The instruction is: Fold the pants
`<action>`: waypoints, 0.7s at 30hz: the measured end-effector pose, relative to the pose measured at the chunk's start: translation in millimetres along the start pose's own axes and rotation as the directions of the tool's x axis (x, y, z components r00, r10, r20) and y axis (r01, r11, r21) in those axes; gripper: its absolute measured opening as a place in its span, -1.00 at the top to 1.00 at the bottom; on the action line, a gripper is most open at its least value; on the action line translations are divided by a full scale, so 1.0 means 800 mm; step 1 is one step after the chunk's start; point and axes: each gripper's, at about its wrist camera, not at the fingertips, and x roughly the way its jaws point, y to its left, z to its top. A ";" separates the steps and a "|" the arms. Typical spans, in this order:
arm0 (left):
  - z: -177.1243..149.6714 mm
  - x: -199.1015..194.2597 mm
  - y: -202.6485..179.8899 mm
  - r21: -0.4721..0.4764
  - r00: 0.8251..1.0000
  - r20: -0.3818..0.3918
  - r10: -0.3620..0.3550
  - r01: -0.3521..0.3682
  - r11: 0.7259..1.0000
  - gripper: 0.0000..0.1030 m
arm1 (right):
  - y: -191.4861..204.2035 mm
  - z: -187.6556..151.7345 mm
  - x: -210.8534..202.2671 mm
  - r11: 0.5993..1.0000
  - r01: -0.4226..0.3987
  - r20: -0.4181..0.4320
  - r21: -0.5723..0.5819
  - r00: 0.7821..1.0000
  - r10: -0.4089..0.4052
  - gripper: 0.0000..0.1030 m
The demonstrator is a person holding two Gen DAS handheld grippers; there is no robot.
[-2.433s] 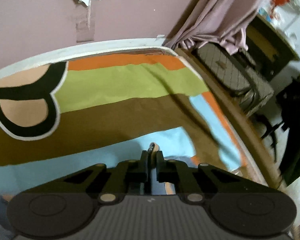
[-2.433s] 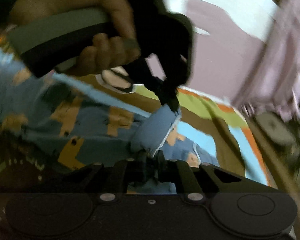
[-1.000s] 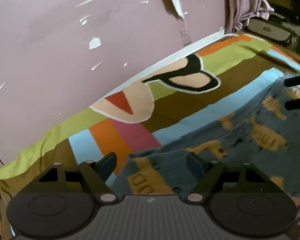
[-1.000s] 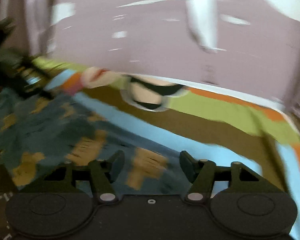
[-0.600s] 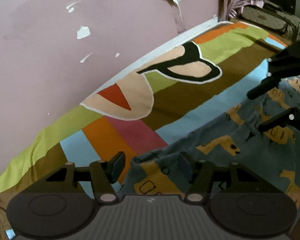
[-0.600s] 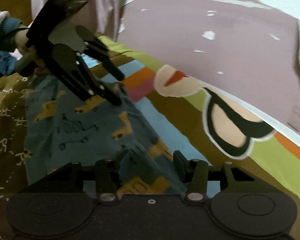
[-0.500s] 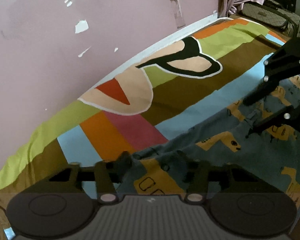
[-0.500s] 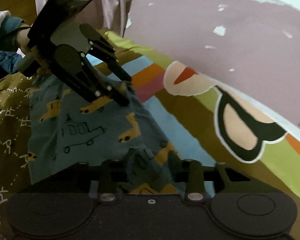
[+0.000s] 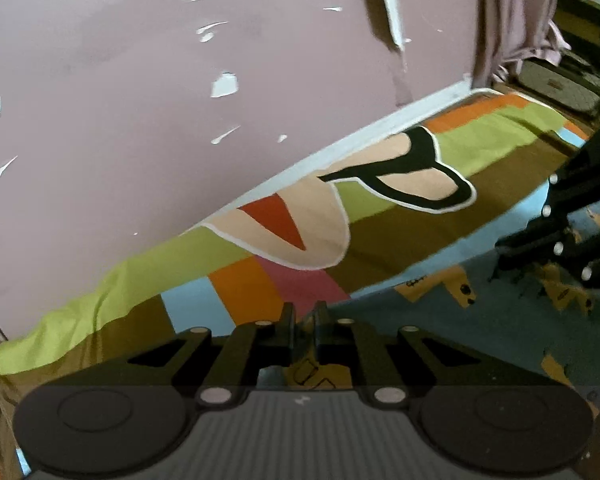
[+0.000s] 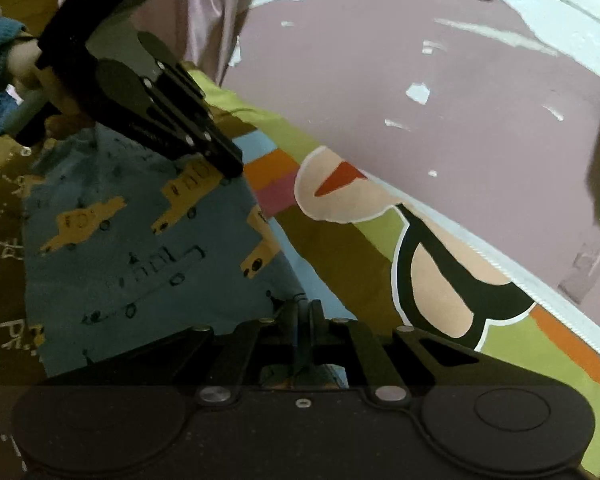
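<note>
The pants are blue with yellow vehicle prints and lie flat on a striped bedsheet. My right gripper is shut on the pants' far edge at one corner. My left gripper is shut on the same edge at the other corner of the pants. In the right wrist view the left gripper pinches the cloth at the upper left. In the left wrist view the right gripper shows at the right edge.
The bedsheet has green, brown, orange and blue stripes with a cartoon print. A pink wall with peeling paint runs along the bed's far side. A pink curtain and a bag are at the far right. A brown patterned cloth lies beside the pants.
Both grippers were open over the pants' edge half a second ago and have closed on it. Earlier still they had let go of the folded cloth and moved to this edge.
</note>
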 end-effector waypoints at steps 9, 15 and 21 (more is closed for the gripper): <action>-0.019 0.006 -0.024 0.004 0.997 0.011 0.073 -0.073 0.997 -0.13 | -0.004 -0.031 -0.019 0.990 0.116 0.017 0.086 0.993 -0.117 0.12; -0.037 -0.031 -0.048 -0.090 0.991 0.083 0.109 -0.102 0.991 -0.33 | -0.022 -0.094 -0.079 0.933 0.285 -0.056 0.220 0.959 -0.279 -0.01; -0.035 -0.024 -0.119 -0.026 0.996 0.092 -0.015 0.017 1.000 -0.33 | -0.054 -0.157 -0.117 0.777 0.467 -0.175 0.423 0.883 -0.435 -0.01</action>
